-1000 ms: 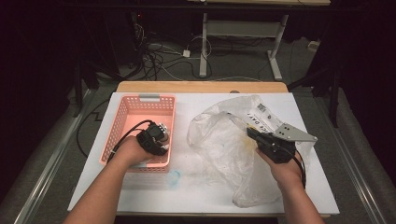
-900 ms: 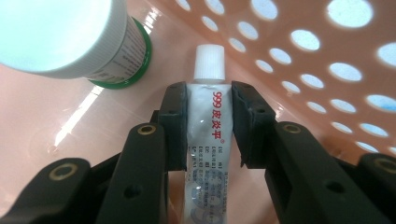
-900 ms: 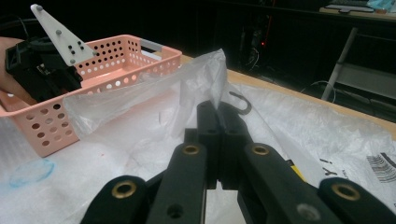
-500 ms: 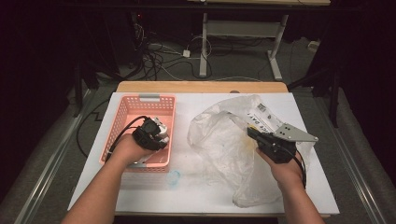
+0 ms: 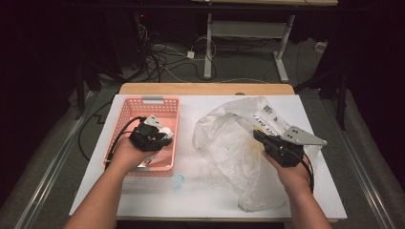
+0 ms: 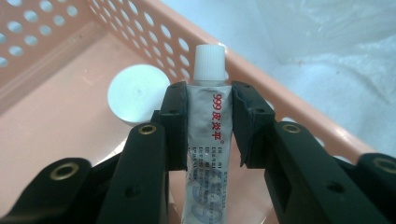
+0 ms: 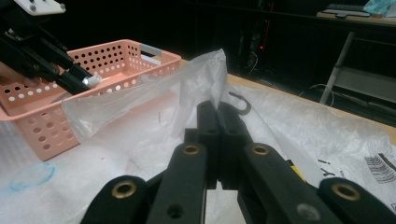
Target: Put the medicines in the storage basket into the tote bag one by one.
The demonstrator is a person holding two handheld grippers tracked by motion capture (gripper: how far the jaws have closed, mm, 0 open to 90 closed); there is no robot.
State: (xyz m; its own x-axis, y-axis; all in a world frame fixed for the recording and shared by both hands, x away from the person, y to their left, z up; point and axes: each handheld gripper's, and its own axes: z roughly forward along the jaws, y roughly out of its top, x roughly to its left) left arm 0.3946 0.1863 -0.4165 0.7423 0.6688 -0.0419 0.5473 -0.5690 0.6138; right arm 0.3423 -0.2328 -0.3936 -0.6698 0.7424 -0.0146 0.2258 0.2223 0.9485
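My left gripper [image 6: 208, 126] is shut on a silver ointment tube [image 6: 208, 140] with a white cap and red print. It holds the tube over the inside of a pink perforated basket [image 5: 128, 114], near the right wall [image 6: 261, 88]. A white round lid [image 6: 135, 93] lies on the basket floor below. My right gripper [image 7: 219, 123] is shut on the edge of a clear plastic bag [image 5: 229, 143] and lifts that edge off the table. In the right gripper view the left gripper [image 7: 86, 80] with the tube tip hangs over the basket [image 7: 107, 60].
The white table [image 5: 200, 191] carries a small blue ring mark [image 5: 177, 182] in front of the basket. A printed label [image 5: 267, 121] lies on the bag's far right part. A black hook [image 7: 240, 105] lies past the bag. Cables and desk legs stand beyond the table.
My left gripper has moved with the tube from the basket's front right corner farther into the basket. The right gripper has stayed in place on the bag.
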